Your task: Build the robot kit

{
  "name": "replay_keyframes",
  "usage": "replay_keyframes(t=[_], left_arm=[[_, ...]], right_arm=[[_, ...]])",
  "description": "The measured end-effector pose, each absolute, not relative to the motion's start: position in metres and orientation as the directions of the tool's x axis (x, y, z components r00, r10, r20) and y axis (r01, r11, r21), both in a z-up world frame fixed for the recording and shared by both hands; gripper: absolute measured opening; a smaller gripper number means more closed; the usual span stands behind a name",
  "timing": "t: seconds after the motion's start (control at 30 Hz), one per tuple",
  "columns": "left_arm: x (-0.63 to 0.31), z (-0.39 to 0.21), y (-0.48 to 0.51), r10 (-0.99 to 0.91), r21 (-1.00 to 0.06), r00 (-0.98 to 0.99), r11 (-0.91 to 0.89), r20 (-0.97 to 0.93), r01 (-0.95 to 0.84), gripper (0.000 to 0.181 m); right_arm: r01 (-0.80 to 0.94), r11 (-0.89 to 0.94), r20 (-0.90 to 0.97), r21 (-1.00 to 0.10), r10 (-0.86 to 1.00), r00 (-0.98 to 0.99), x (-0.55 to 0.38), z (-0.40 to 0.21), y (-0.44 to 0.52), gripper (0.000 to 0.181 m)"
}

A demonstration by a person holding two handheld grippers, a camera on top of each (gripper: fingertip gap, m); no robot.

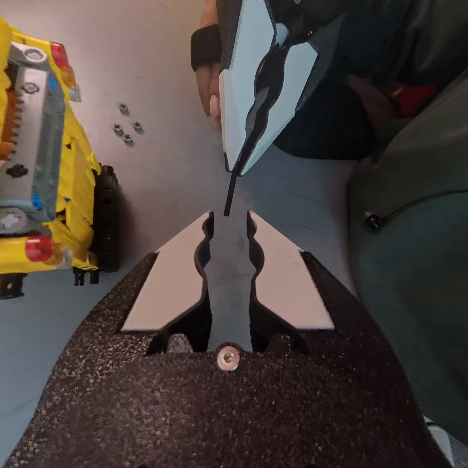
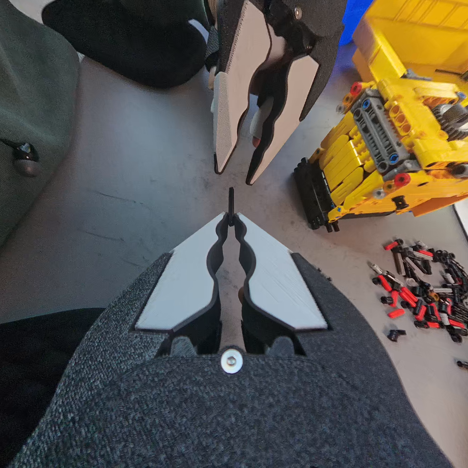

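Observation:
My right gripper (image 2: 231, 214) is shut on a thin black rod (image 2: 231, 200), which sticks out past its tips. In the left wrist view the same rod (image 1: 230, 196) hangs from the right gripper (image 1: 235, 172), its free end just in front of my left gripper's tips. My left gripper (image 1: 230, 215) is open and empty, with the jaws a rod's length apart. In the right wrist view it (image 2: 234, 177) points at the rod from the far side. Both hover over a grey table (image 2: 126, 177).
A yellow brick-built truck (image 1: 50, 164) stands left of the left gripper; it also shows at right in the right wrist view (image 2: 395, 141). Several small grey bushes (image 1: 126, 124) lie by it. A pile of red and black pins (image 2: 425, 291) lies at right. A person's dark clothing (image 1: 405, 228) borders the table.

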State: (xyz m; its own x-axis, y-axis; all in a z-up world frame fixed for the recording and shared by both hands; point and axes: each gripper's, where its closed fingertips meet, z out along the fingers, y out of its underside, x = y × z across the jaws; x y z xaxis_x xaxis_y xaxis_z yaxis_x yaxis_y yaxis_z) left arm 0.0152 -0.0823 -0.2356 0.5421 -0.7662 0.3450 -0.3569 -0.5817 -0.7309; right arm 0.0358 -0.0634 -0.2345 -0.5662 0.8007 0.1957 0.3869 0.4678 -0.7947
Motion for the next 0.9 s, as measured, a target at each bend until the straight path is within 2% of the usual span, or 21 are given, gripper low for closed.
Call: replay_keyframes(t=[0.17,0.27,0.63,0.9], left_arm=[[0.016,-0.255,-0.079,-0.789,-0.711,0.594,-0.508,0.156,-0.487,0.024],[0.016,-0.263,-0.076,-0.789,-0.696,0.607,-0.489,0.096,-0.526,0.023],[0.022,-0.268,-0.068,-0.792,-0.702,0.611,-0.442,0.012,-0.559,0.015],[0.027,-0.268,-0.068,-0.806,-0.707,0.592,-0.412,-0.011,-0.575,0.003]], right_arm=[[0.498,0.531,0.19,-0.686,0.791,-0.582,0.041,-0.261,-0.052,0.004],[0.512,0.535,0.178,-0.672,0.787,-0.59,0.041,-0.263,-0.052,0.004],[0.545,0.553,0.164,-0.63,0.781,-0.603,0.045,-0.266,-0.048,0.008],[0.559,0.548,0.142,-0.622,0.781,-0.608,0.046,-0.267,-0.05,0.004]])
